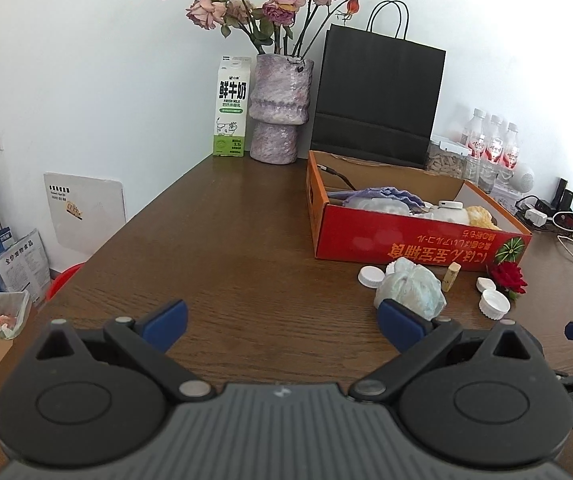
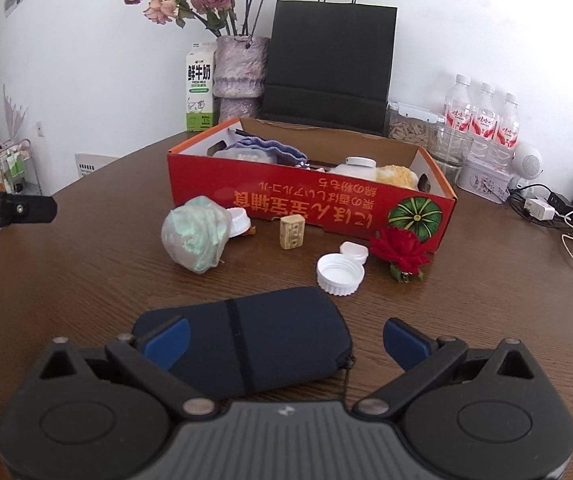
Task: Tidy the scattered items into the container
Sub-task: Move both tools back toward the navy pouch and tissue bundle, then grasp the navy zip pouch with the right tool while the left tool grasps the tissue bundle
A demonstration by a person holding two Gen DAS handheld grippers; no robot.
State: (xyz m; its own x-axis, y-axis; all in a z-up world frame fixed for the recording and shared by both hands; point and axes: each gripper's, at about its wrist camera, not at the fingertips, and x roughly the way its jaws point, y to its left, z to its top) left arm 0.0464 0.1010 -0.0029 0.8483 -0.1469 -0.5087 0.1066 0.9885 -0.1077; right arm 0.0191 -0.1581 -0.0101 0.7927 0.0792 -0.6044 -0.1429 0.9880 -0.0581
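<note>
Hovering low over the brown wooden worktop (image 1: 226, 240), the left hand-held gripper (image 1: 282, 326) has its blue-padded jaws spread wide with nothing between them. In the right wrist view the right hand-held gripper (image 2: 286, 342) is likewise wide open, and a dark blue pouch (image 2: 262, 332) lies flat on the worktop at lower centre, partly between its fingers; whether the left pad touches it I cannot tell.

The container, a red cardboard box (image 2: 326, 204), sits in the middle of the right view, already holding a purple cloth (image 2: 270, 148), a white jar (image 2: 356, 168) and a yellow fluffy thing (image 2: 400, 176). In front of the box lie the scattered items: a crumpled pale green bag (image 2: 196, 236) left of centre, a white cap (image 2: 238, 220) just behind it, a small tan block (image 2: 292, 232) standing upright, a large white cap (image 2: 340, 274) touching a smaller white lid (image 2: 354, 251), and a red fabric rose (image 2: 400, 250) against the box's front corner.

Behind the box, at the top of the frame, stand a milk carton (image 2: 199, 88), a vase of dried roses (image 2: 240, 76) and a black paper bag (image 2: 328, 64).
</note>
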